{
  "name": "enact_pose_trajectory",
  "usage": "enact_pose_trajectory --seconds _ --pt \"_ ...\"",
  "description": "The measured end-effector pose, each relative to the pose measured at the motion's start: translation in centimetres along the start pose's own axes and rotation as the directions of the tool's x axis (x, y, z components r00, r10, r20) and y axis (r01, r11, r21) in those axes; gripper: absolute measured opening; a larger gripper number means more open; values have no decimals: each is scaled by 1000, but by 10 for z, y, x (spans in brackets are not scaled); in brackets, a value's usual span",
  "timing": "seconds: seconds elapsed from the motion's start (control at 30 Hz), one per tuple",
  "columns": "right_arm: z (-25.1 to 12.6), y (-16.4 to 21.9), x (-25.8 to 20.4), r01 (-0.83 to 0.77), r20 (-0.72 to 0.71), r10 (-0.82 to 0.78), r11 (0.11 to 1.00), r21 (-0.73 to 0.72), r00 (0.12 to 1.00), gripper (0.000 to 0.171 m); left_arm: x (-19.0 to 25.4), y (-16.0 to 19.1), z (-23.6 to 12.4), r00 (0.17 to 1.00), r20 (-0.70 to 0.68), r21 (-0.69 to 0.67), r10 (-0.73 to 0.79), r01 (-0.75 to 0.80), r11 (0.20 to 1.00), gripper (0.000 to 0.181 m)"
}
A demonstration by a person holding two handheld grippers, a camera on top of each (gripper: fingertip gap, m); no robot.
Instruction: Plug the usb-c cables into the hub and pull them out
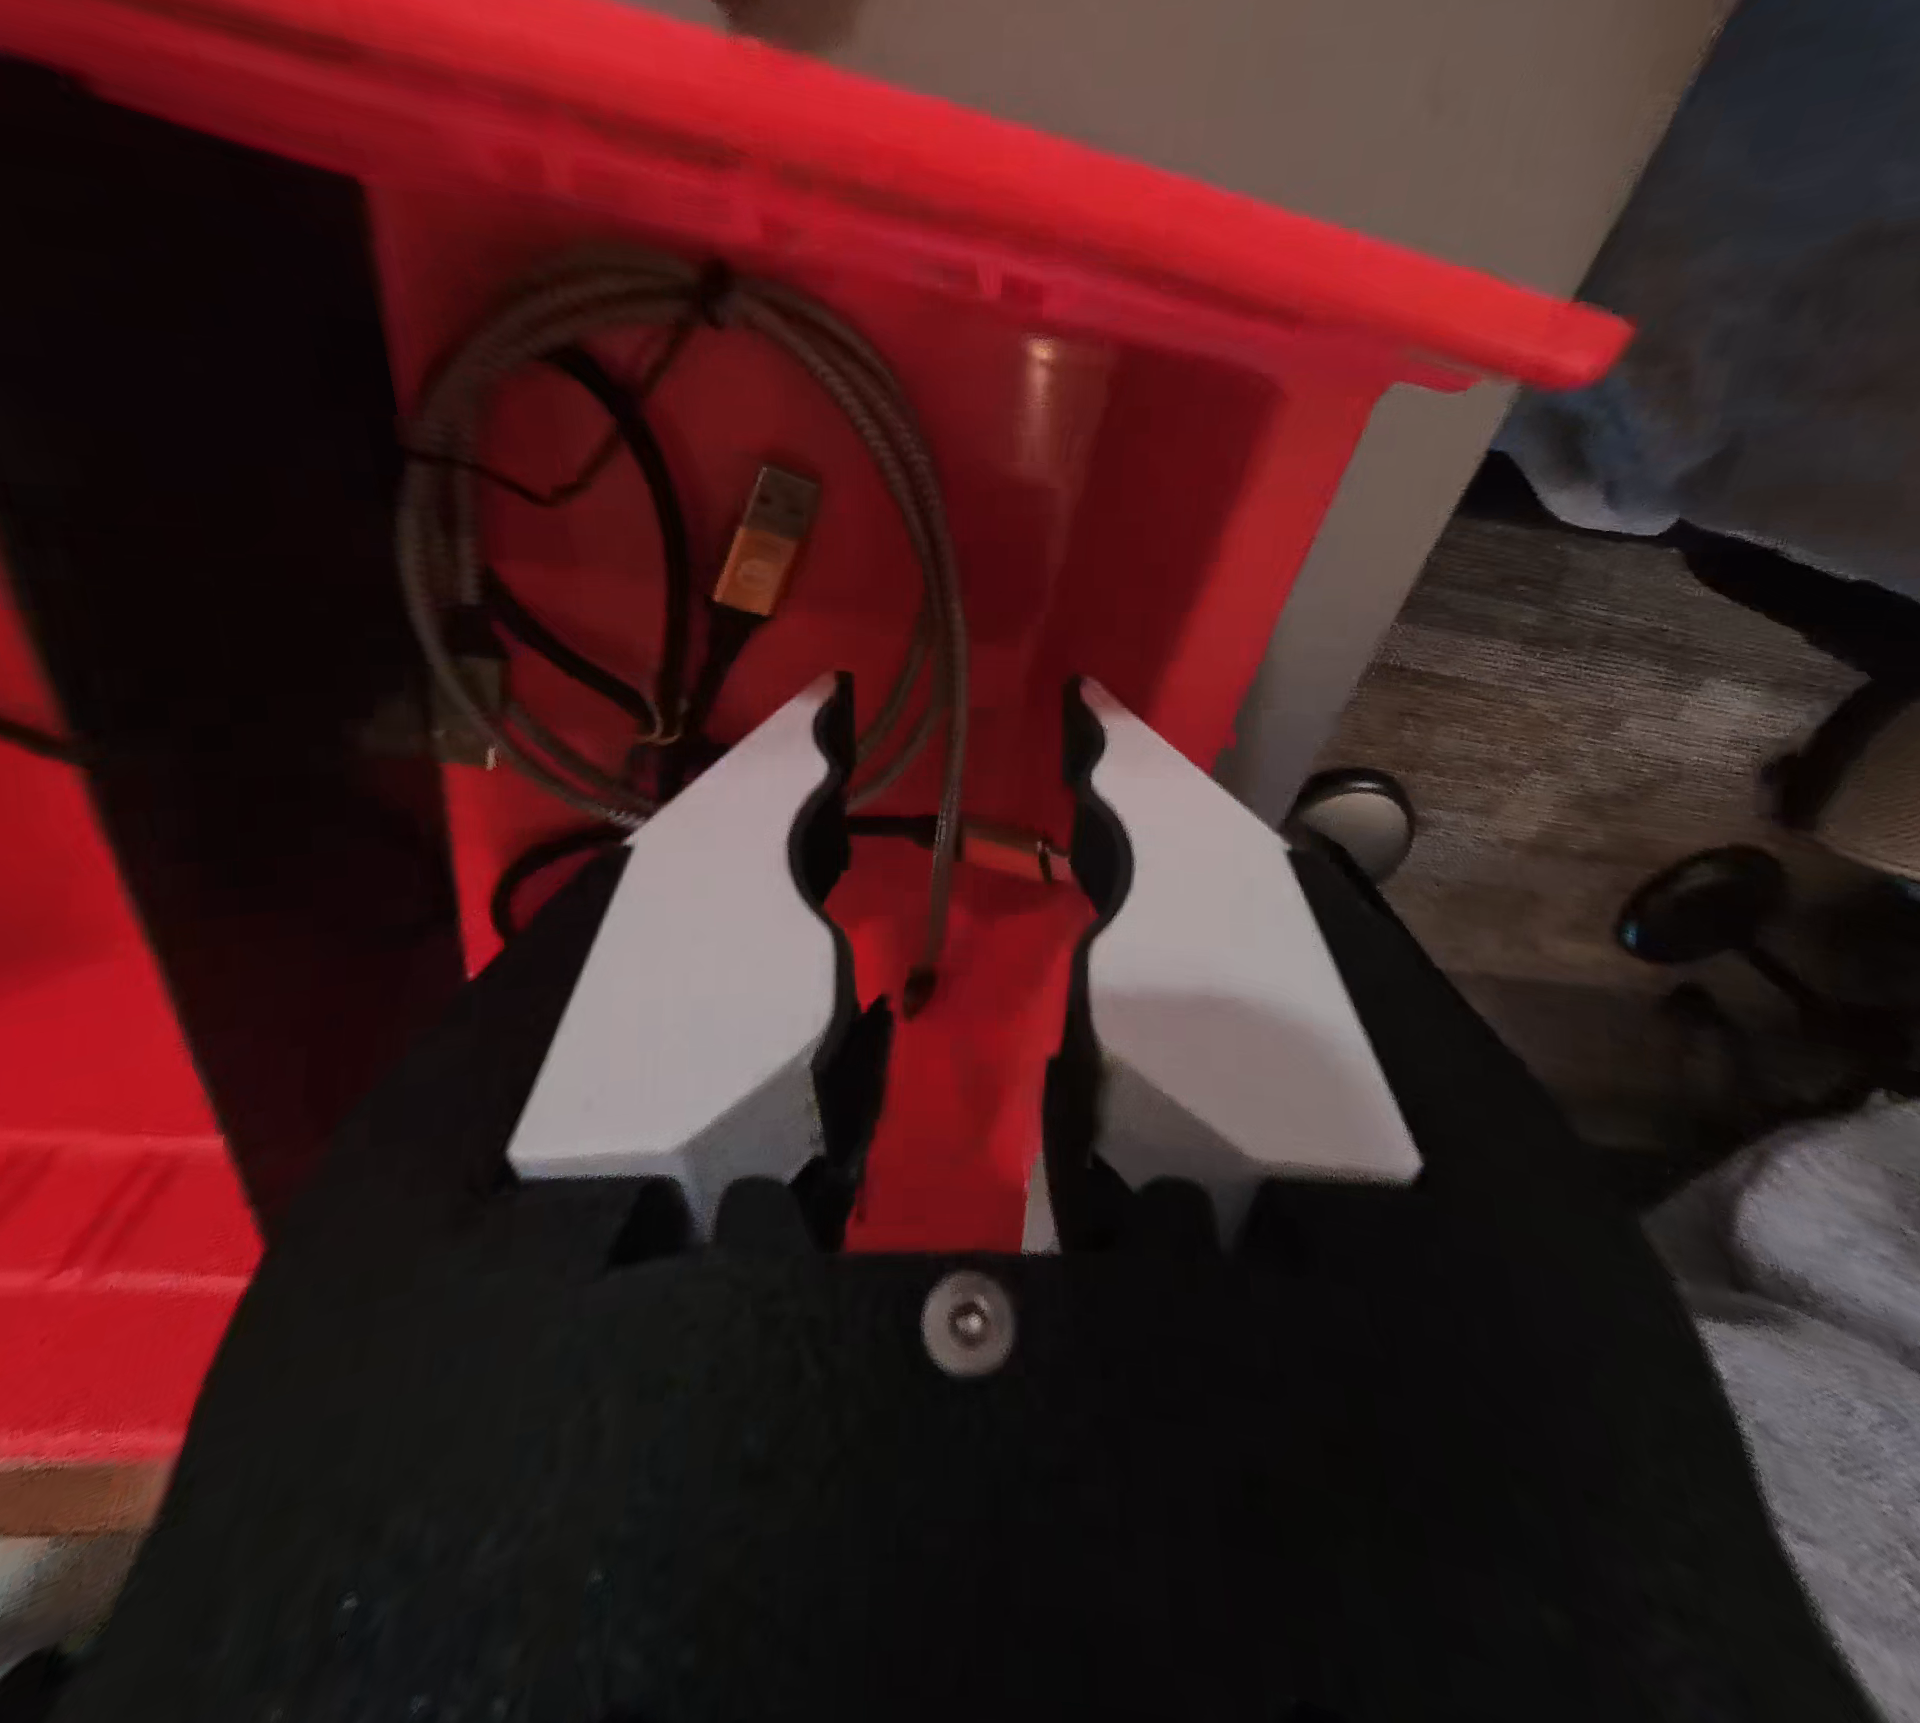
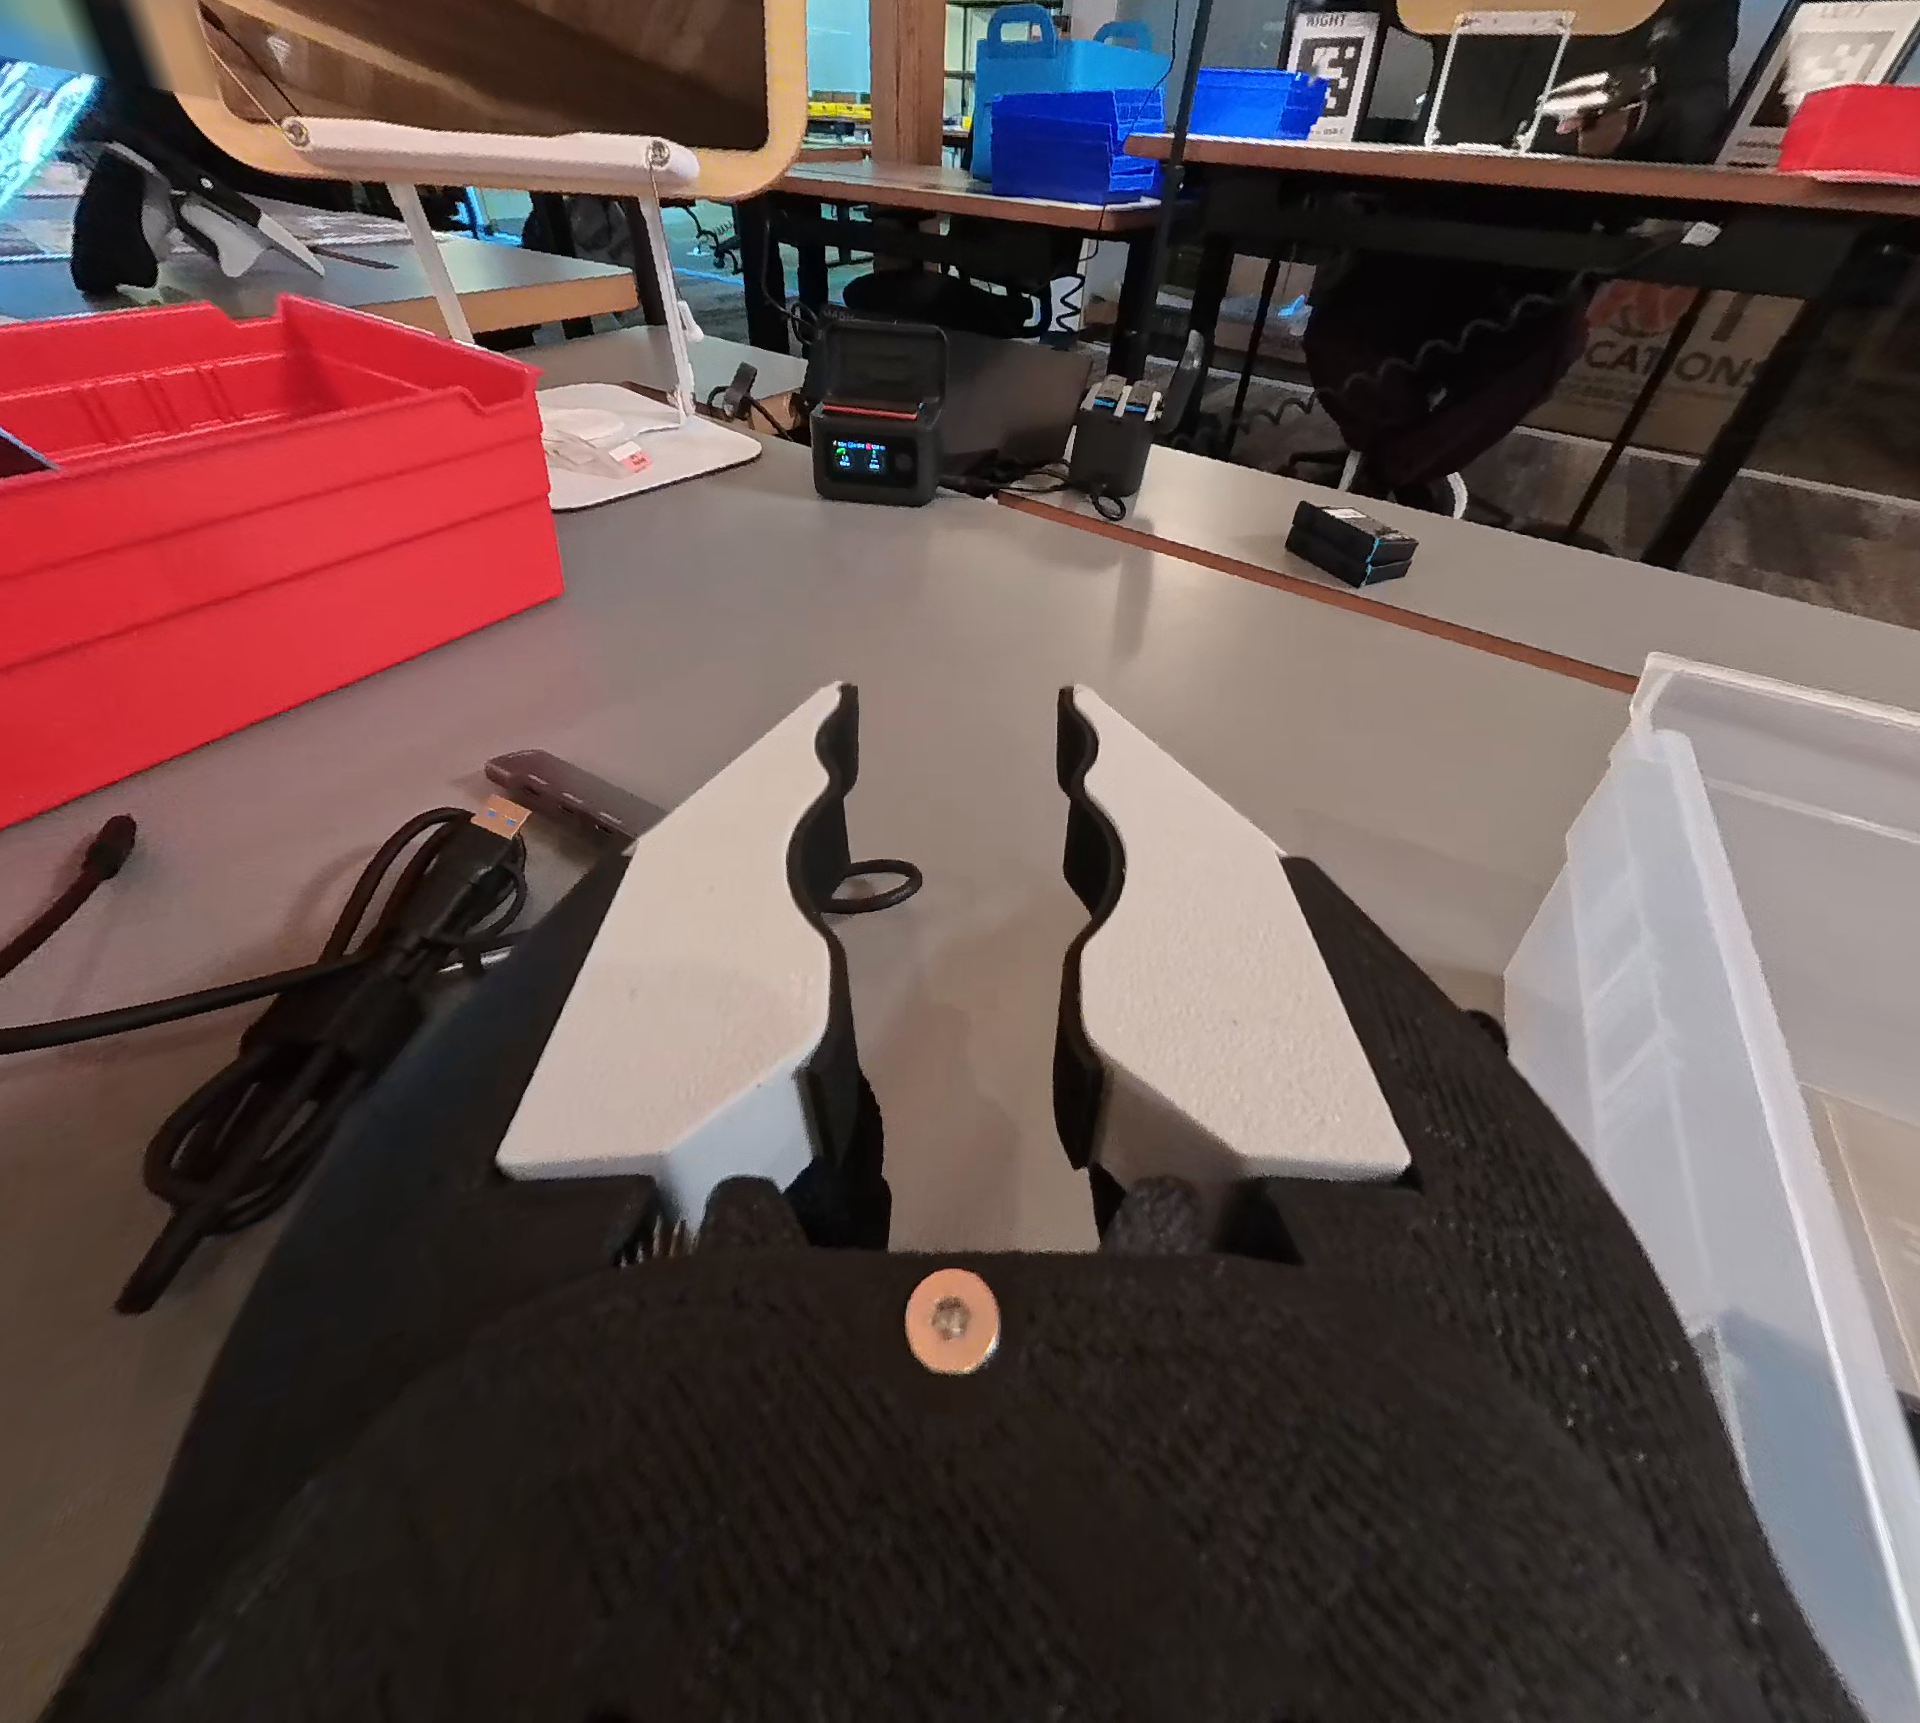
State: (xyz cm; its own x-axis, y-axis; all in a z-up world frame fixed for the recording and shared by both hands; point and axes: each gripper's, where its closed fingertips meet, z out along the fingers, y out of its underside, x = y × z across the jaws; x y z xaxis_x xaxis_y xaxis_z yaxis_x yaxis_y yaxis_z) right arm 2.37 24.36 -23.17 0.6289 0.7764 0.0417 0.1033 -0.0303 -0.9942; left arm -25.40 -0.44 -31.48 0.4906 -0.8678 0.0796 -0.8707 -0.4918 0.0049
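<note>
Grey table [image 2: 987, 593] in a busy workshop, with a red bin [image 2: 260, 510] on its left. Left gripper [image 1: 961, 697] hangs over the bin, jaws wide, holding nothing; braided cables [image 1: 914, 530] coil below. Right gripper [image 2: 956, 702] is empty too, gaping above the table, hub [image 2: 582, 795] just left of it beside a black cable [image 2: 343, 977].

Left tongs [image 1: 958, 691] and right tongs [image 2: 957, 699] both gape, empty.

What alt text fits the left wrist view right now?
The left hand-held gripper, open and empty, hovers over a red bin holding coiled braided cables; an orange USB plug lies among them. A dark flat object fills the bin's left side.
</note>
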Motion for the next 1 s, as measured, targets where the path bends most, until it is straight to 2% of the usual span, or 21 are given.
enact_pose_trajectory --seconds 0.13,0.2,0.3,0.37,0.47,0.6,0.7,0.77,0.8,0.9,1.0 --pt "1 1 0 -2 1 2 1000 -5 1000 38 -6 9 24 997 58 -107 50 -43 993 24" --pt "1 2 0 0 2 0 1000 -7 1000 38 -12 9 26 987 122 -136 103 -86 987 4" --pt "1 2 -1 1 3 -1 1000 -10 1000 38 -13 14 15 976 170 -169 137 -108 980 1" --pt "1 2 -1 0 6 0 1000 -10 1000 37 -16 20 -9 975 206 -152 80 -49 987 1" --pt "1 2 -2 2 8 -2 1000 -9 1000 37 -21 22 -64 954 300 -43 -2 16 999 1" --pt "1 1 -3 9 8 -9 1000 -6 1000 37 -35 9 -158 853 518 115 -63 3 993 1" --pt "0 0 -1 17 -4 -17 1000 -2 1000 37 -48 -27 -231 707 699 250 -108 -100 963 1" --pt "0 -1 1 20 -16 -19 1000 5 1000 37 -46 -72 -261 670 736 344 -102 -240 908 1" --pt "-1 -2 2 21 -23 -21 1000 10 1000 37 -43 -96 -266 678 730 377 -83 -300 876 1" --pt "-1 -1 5 24 -41 -23 1000 15 999 36 -51 -161 -245 757 653 413 -11 -345 843 1" --pt "1 4 7 37 -48 -37 999 5 998 36 -84 -209 -193 816 576 349 48 -298 888 1"
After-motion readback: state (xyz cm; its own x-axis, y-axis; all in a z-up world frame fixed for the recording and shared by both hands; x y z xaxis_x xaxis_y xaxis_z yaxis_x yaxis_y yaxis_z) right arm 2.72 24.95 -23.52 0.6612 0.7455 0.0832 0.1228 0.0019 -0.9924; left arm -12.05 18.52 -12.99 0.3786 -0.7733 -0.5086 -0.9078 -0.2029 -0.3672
